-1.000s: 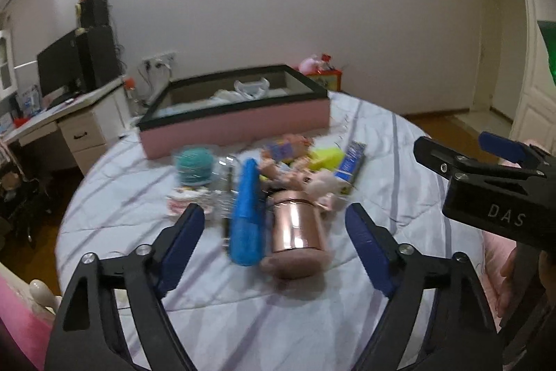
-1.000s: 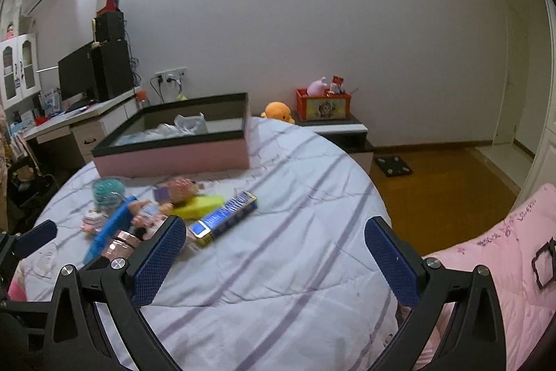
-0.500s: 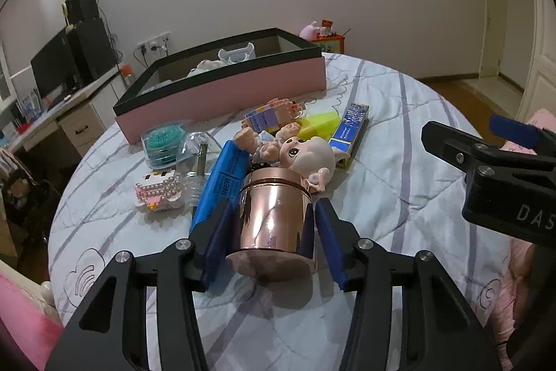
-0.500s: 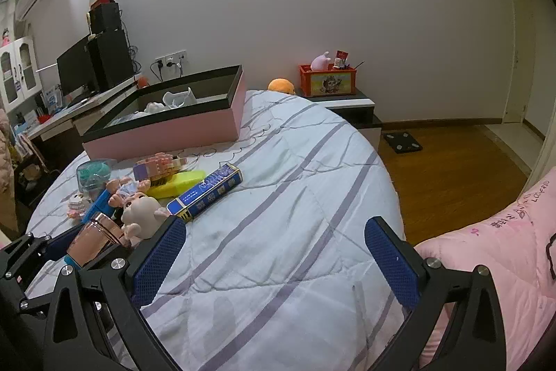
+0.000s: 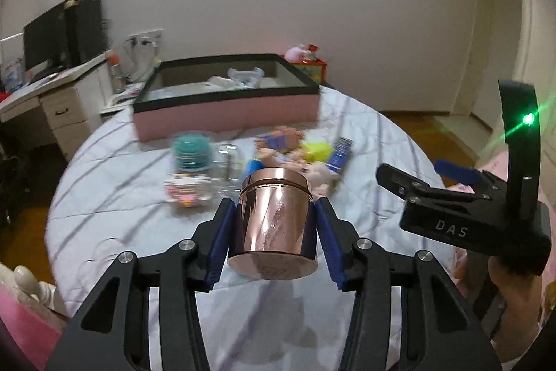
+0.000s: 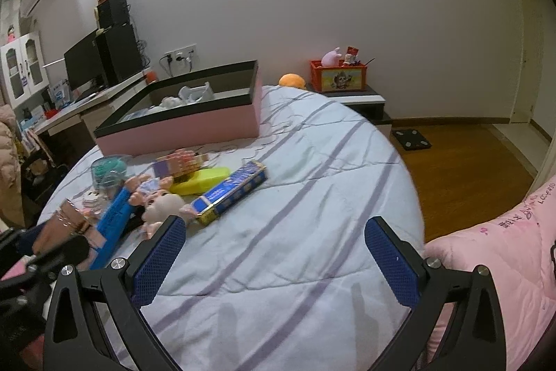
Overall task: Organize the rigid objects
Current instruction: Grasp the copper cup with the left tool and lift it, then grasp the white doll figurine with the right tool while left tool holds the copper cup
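Observation:
My left gripper (image 5: 274,228) is shut on a rose-gold metal jar (image 5: 276,221) and holds it above the bed; the jar also shows at the left of the right wrist view (image 6: 66,228). My right gripper (image 6: 274,256) is open and empty over the striped bedspread. A pile of small things lies beyond: a blue box (image 6: 232,192), a yellow case (image 6: 201,179), a doll (image 6: 163,207), a long blue tube (image 6: 113,221), a teal-filled clear tub (image 6: 107,169). A pink open box with a black rim (image 5: 226,117) stands behind them.
The round bed (image 6: 312,197) drops off to a wooden floor (image 6: 462,162) on the right. A desk with a monitor (image 6: 87,65) stands at the left, a nightstand with an orange crate (image 6: 338,77) at the back. A pink quilt (image 6: 504,249) lies at the right.
My left gripper closed on the rose-gold jar and lifted it off the bed. My right gripper stayed open and shifted slightly.

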A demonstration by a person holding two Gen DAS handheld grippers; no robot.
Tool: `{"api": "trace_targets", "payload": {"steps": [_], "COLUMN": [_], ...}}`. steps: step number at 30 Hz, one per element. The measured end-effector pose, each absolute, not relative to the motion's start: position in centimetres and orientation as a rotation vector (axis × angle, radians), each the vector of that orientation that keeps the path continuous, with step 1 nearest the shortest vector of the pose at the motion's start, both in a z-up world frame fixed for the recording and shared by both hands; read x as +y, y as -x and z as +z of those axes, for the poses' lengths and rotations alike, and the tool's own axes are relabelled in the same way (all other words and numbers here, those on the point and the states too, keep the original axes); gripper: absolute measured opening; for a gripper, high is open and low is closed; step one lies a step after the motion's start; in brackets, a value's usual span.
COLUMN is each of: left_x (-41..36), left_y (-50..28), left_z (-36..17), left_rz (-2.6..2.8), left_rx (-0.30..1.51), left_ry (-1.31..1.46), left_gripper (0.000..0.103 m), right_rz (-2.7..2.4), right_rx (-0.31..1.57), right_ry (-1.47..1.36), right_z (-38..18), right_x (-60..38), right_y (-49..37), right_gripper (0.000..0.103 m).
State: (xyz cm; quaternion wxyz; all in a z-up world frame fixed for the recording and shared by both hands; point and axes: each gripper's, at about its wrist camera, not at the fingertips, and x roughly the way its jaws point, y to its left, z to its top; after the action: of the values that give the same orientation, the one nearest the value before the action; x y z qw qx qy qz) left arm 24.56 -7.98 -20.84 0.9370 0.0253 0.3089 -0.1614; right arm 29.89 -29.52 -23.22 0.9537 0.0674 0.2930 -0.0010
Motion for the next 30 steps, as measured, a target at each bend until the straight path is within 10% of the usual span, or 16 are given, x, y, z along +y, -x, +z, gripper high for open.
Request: {"api": "trace_targets", "payload": {"steps": [8,24,30], "left_x": [-2.6,0.2,0.0], "left_y": [-26.1,-27.8,-28.1], "left_z": [-21.9,-24.2,-24.5], "left_rz": [-0.182,-0.181,-0.177], "left_rx": [0.663,0.713,0.713], "left_ry": [-0.024,0.016,0.009], "left_gripper": [0.048,0.048,0.048], "right_rz": [0.077,0.289,0.277], "right_rx": [0.643,0.8,0.804], "right_ry": [-0.039,0.122,0.083], "right_z": [-23.0,-24.6,-24.4], "right_x": [-25.0,-19.8,-20.4], "right_y": [-32.2,-38.3,-37.0], "right_gripper": [0.102,0.045,0.044]}}
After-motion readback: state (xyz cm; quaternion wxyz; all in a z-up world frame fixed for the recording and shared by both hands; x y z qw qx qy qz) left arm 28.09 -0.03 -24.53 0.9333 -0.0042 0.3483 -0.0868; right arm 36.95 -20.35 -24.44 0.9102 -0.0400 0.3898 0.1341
